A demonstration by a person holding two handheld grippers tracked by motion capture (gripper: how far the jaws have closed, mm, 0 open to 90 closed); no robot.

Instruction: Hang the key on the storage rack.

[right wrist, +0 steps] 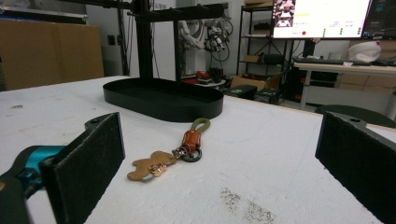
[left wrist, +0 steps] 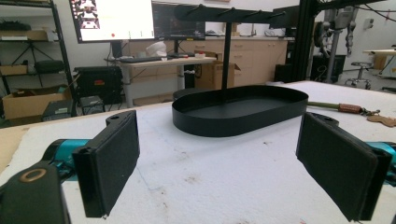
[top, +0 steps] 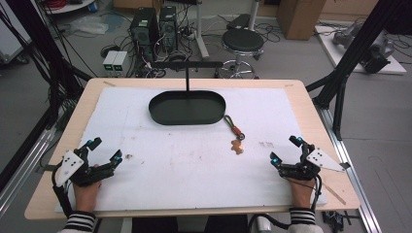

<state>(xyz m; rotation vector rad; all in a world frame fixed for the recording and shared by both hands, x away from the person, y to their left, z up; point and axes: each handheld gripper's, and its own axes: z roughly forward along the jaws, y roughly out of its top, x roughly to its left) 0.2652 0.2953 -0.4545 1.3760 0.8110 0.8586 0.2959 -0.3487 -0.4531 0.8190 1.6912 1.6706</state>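
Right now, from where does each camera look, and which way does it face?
High view: above the table's near side, looking down; left gripper, right gripper, both hands show.
Left gripper view: between its open jaws, facing the black tray.
Right gripper view: between its open jaws, facing the keychain.
All three share tray and keychain.

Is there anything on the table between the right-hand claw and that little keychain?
No. From the right gripper to the keychain there is bare white mat, plain in the high view and the right gripper view.

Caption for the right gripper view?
Open right gripper faces a keychain lying on the white mat before the black tray.
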